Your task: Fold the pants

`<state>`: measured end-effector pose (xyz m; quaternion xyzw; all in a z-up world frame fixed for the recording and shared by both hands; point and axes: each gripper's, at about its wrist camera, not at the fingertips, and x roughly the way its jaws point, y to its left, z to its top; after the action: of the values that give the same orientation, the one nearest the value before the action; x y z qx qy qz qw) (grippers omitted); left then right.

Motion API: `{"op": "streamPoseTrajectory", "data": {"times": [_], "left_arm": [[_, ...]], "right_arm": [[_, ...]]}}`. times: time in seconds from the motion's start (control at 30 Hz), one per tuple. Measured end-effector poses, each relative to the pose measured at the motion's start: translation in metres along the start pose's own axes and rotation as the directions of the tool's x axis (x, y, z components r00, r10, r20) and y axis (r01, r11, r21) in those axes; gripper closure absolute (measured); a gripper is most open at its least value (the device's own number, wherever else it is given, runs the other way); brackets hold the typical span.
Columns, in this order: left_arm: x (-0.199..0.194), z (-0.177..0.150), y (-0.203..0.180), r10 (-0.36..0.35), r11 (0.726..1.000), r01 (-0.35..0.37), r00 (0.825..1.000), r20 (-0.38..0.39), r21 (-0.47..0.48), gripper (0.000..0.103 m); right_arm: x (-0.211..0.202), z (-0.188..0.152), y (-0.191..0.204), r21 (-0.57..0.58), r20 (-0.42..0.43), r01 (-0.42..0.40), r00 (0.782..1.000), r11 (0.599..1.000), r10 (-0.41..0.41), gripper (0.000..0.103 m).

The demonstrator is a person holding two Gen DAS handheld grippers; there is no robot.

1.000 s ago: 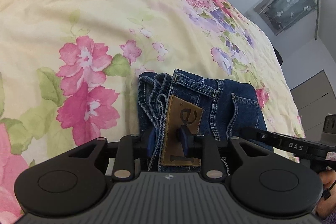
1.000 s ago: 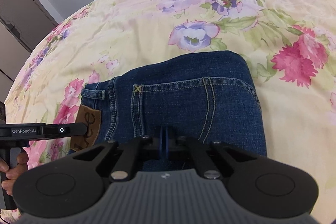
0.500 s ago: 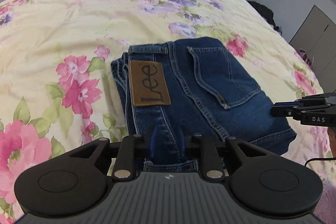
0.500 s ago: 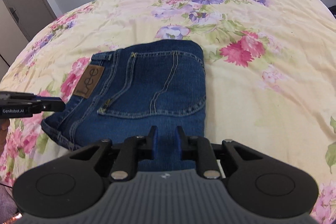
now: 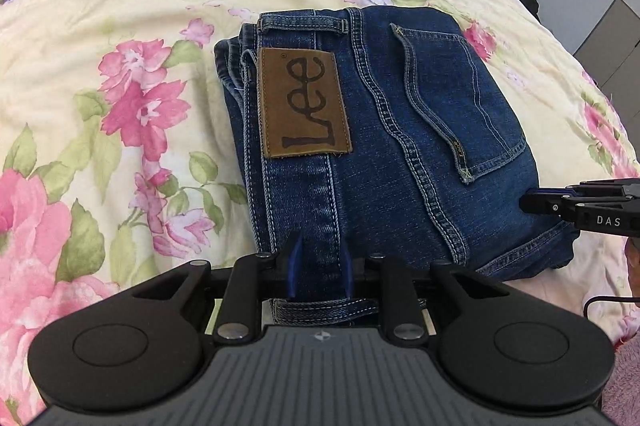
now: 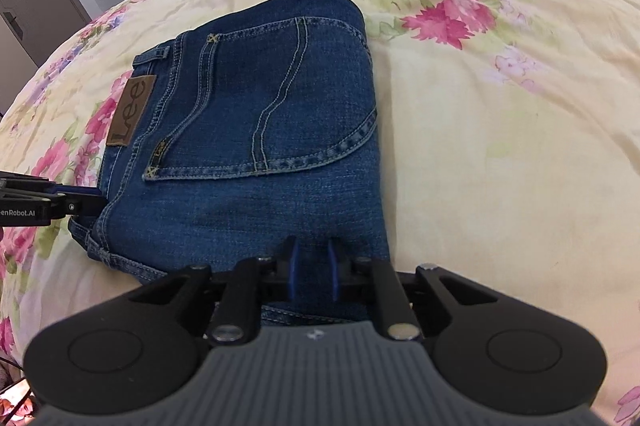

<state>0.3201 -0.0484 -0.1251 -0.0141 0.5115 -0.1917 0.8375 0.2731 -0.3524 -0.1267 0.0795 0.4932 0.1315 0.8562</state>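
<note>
A floral bedspread [image 5: 120, 26] fills both views, and your folded pants [image 5: 380, 130] lie as a compact denim block at the centre of each frame, leather patch [image 5: 304, 102] up and back pocket [image 6: 276, 98] showing. The fold looks finished, or nearly so. Expect the stack to handle as thick, heavy, fairly stiff cloth that holds its creases yet can slide apart in layers; if you must shift it, a grip through all the layers at the near hem or the waistband edge should serve best. The bundle's edges read square on the far and right sides, with hems [image 6: 104, 250] slightly ragged at the lower left of the right wrist view. Open bedding surrounds it, widest toward the right of that frame. Your left gripper [image 5: 320, 266] stands with fingers apart over the near edge, holding nothing; your right gripper [image 6: 314, 266] likewise sits parted and empty above the denim.
</note>
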Motion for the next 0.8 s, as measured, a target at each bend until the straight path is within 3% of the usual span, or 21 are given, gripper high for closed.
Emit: {"op": "streamPoseTrajectory", "data": {"times": [0.2, 0.33, 0.37, 0.43, 0.47, 0.57, 0.6, 0.8], "left_arm": [[-0.007, 0.004, 0.004, -0.016, 1.000, 0.016, 1.000, 0.006, -0.023, 0.075], [-0.021, 0.007, 0.008, -0.040, 0.998, 0.042, 0.998, 0.052, -0.036, 0.075], [-0.026, 0.007, 0.009, -0.048, 0.998, 0.052, 0.996, 0.073, -0.041, 0.070], [-0.035, 0.009, 0.015, -0.053, 0.996, 0.062, 0.991, 0.120, -0.067, 0.060], [-0.038, 0.011, 0.018, -0.054, 0.994, 0.067, 0.988, 0.147, -0.087, 0.050], [-0.043, 0.016, 0.029, -0.055, 0.985, 0.087, 0.978, 0.203, -0.151, 0.033], [-0.041, 0.019, 0.032, -0.057, 0.981, 0.094, 0.976, 0.210, -0.170, 0.032], [-0.015, 0.022, 0.053, -0.065, 0.951, 0.123, 0.977, 0.205, -0.282, 0.028]], "right_arm": [[-0.001, 0.006, 0.002, 0.008, -0.012, 0.010, 1.000, 1.000, -0.010, 0.095], [-0.012, 0.010, 0.006, -0.008, -0.009, 0.001, 1.000, 1.000, -0.001, 0.091], [-0.017, 0.011, 0.005, -0.006, -0.003, -0.008, 1.000, 1.000, 0.008, 0.087], [-0.027, 0.012, 0.003, 0.004, 0.023, -0.008, 1.000, 1.000, 0.008, 0.058], [-0.032, 0.012, 0.001, 0.006, 0.041, -0.007, 0.999, 1.000, 0.006, 0.056], [-0.041, 0.015, -0.008, 0.027, 0.078, -0.010, 0.997, 1.000, 0.008, 0.049], [-0.041, 0.017, -0.013, 0.047, 0.082, -0.010, 0.997, 0.999, 0.007, 0.042], [-0.024, 0.029, -0.041, 0.220, 0.086, -0.089, 0.994, 0.971, 0.072, 0.038]]}}
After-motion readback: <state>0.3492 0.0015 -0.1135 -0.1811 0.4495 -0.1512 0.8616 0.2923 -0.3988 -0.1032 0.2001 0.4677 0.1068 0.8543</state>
